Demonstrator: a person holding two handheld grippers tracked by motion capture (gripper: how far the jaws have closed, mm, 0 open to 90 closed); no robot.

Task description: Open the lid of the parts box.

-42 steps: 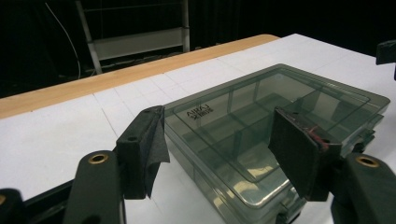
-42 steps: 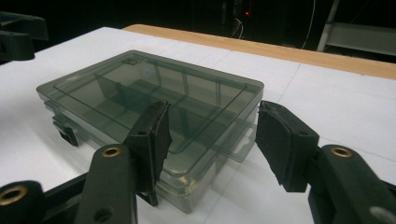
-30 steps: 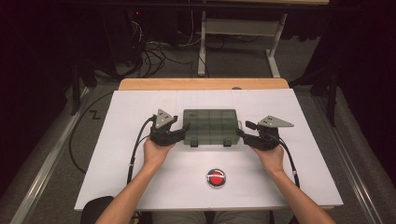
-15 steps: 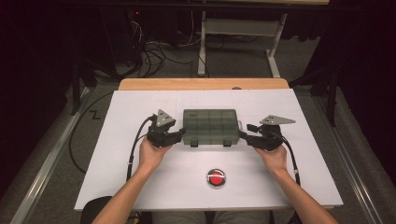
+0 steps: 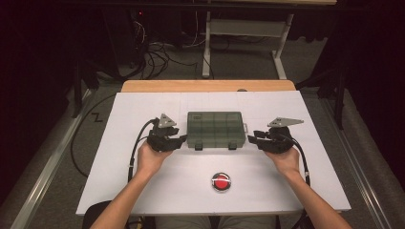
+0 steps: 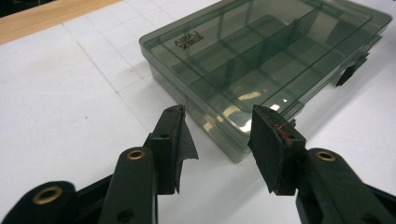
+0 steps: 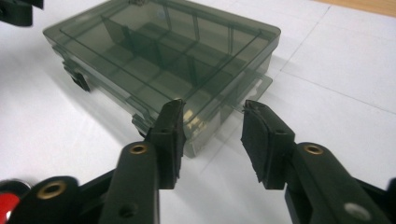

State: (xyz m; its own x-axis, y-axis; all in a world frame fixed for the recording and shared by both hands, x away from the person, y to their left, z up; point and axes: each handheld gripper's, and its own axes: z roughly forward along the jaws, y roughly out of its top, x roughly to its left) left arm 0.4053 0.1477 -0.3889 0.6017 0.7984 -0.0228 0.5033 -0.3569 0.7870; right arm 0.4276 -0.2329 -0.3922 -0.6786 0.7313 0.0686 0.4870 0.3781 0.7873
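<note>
A smoky see-through compartment box (image 5: 216, 129) lies shut on the white table (image 5: 143, 109), its lid latches on the near side. My left gripper (image 5: 180, 139) rests just off the box's left end, and in the left gripper view the box's near corner (image 6: 233, 140) sits just past the half-spread gripper tips (image 6: 219, 112). My right gripper (image 5: 253, 138) lies at the box's right end; its tips (image 7: 212, 105) frame the box corner (image 7: 201, 126) without touching. Both pairs of jaws have just been closing, and no pad presses on anything.
A red push button (image 5: 220, 181) sits on the table near the front edge, between the forearms; its edge (image 7: 7, 191) peeks into the right gripper view. A wooden strip (image 5: 207, 86) borders the far side. Cables and table legs stand on the floor beyond.
Both grippers' jaws stand narrower than a second ago. The hands and the box have stayed in place.
</note>
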